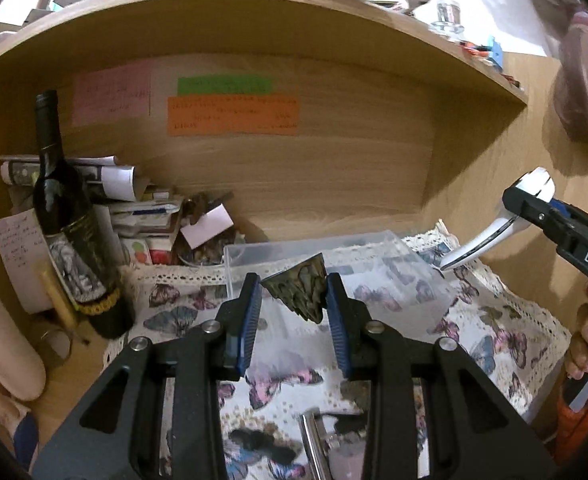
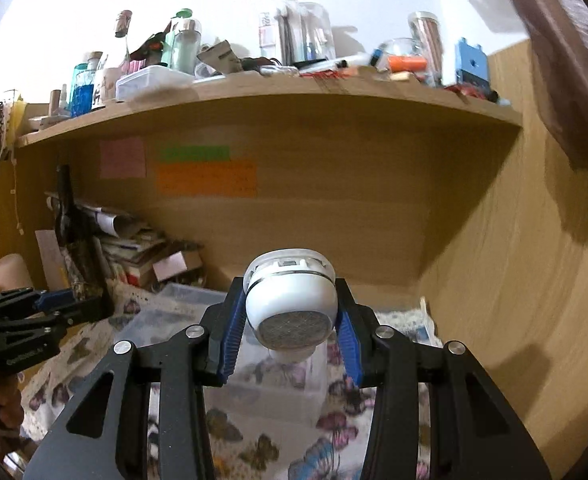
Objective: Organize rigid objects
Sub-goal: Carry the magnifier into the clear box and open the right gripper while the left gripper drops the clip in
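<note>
Left hand-held gripper (image 1: 294,300) clamps a carved ornament (image 1: 299,294); right hand-held gripper (image 2: 290,320) clamps a lint shaver (image 2: 290,304).

A matte black two-finger left gripper (image 1: 294,292) with triangular cut-outs in its linkage arms, round silver pivot screws and ribbed blue rubber finger pads (image 1: 251,316). The matching black right gripper (image 2: 291,320) carries the same blue pads (image 2: 230,334) and silver screws. White lettering "DAS" marks its body in the left wrist view, where bare fingers of the person's right hand (image 1: 583,346) grip an orange-trimmed handle.
</note>
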Demonstrator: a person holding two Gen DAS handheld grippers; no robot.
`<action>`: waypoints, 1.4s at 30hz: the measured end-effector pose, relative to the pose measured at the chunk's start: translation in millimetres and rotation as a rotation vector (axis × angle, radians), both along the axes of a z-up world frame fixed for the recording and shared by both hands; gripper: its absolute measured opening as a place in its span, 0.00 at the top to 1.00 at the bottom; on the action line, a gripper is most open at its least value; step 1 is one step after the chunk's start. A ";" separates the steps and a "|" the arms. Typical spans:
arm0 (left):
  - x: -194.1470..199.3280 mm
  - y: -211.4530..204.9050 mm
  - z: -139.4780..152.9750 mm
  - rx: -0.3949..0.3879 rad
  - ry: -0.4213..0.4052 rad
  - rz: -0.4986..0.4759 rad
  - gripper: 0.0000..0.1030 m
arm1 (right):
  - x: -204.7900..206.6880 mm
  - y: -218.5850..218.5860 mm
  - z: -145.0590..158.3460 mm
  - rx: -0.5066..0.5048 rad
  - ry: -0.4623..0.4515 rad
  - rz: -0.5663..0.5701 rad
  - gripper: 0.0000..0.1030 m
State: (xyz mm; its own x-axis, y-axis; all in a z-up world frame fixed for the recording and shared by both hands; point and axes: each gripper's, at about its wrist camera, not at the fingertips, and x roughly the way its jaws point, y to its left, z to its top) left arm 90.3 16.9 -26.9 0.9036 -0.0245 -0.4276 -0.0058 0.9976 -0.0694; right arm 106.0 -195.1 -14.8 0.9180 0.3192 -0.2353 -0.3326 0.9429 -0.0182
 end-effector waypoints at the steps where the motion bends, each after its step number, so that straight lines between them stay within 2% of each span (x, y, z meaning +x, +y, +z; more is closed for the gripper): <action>1: 6.2 1.9 0.4 -0.005 0.007 -0.002 0.69 | 4.6 3.1 0.7 -0.004 0.001 0.004 0.63; 9: 55.8 10.8 -18.3 -0.014 0.136 -0.012 0.69 | 53.2 27.5 -23.2 -0.051 0.114 0.053 0.63; 18: 98.8 13.3 -48.6 0.000 0.274 -0.034 0.69 | 103.0 48.7 -55.4 -0.209 0.250 0.077 0.63; 21: 108.6 13.4 -55.5 0.006 0.299 -0.039 0.69 | 112.4 58.9 -59.0 -0.260 0.247 0.080 0.63; 26: 116.3 10.9 -61.6 0.010 0.322 -0.057 0.69 | 122.9 78.0 -60.1 -0.319 0.235 0.113 0.62; 35: 110.6 18.5 -55.2 -0.004 0.296 -0.040 0.67 | 132.6 112.8 -71.3 -0.384 0.267 0.172 0.60; 38: 104.4 24.0 -50.2 -0.012 0.273 -0.023 0.61 | 135.8 119.4 -77.9 -0.385 0.303 0.195 0.56; 42: 96.7 27.6 -45.6 -0.016 0.259 -0.011 0.61 | 138.7 123.2 -86.6 -0.372 0.365 0.223 0.47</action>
State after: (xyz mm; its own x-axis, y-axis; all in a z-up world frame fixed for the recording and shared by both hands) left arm 187.0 44.5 -72.5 0.7639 -0.0422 -0.6439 -0.0147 0.9965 -0.0827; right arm 244.6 -71.9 -101.5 0.6760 0.3305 -0.6587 -0.5698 0.8013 -0.1827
